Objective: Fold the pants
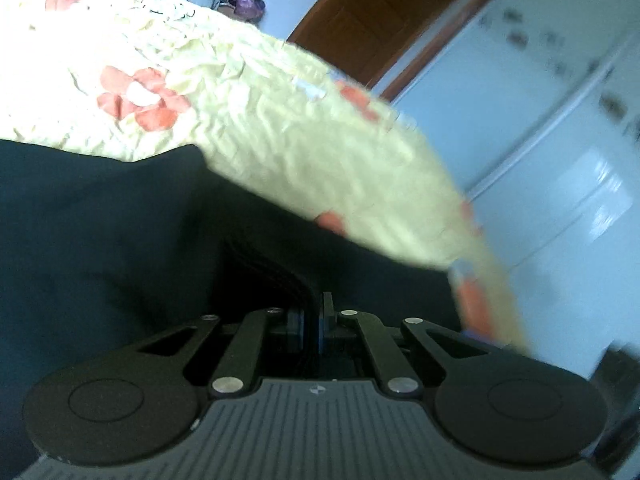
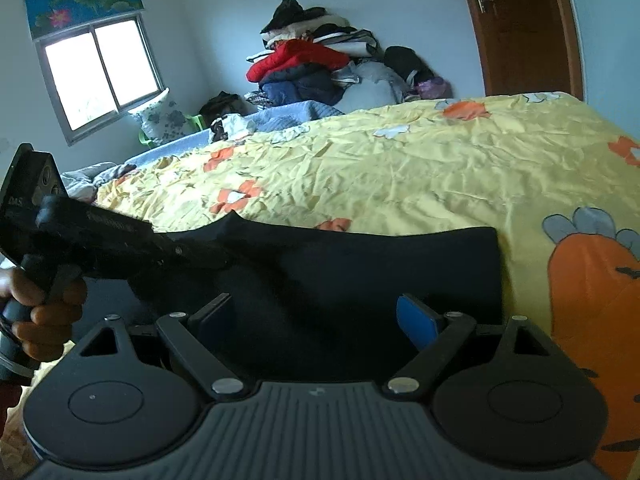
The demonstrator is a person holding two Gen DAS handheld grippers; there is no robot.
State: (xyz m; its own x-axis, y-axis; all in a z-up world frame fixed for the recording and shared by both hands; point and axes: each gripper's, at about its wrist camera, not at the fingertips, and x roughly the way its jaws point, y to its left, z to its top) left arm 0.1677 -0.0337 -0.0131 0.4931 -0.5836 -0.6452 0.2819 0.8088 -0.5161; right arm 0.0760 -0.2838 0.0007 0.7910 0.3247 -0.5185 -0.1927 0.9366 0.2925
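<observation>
Black pants (image 2: 360, 272) lie on a yellow flowered bedsheet (image 2: 400, 172) at the near edge of the bed. My left gripper (image 1: 314, 316) is shut on a bunched fold of the pants (image 1: 120, 220); the view is tilted and blurred. In the right wrist view the left gripper (image 2: 208, 254) reaches in from the left, held by a hand, its tip at the pants' left part. My right gripper (image 2: 316, 320) is open and empty, its blue pads (image 2: 416, 320) spread just above the pants' near edge.
A pile of clothes (image 2: 320, 64) is stacked against the far wall. A brown door (image 2: 520, 28) stands at the right, a window (image 2: 100, 76) at the left. A blue quilt (image 2: 280, 116) and pillow (image 2: 160, 118) lie at the bed's far side. White wardrobe (image 1: 540, 120).
</observation>
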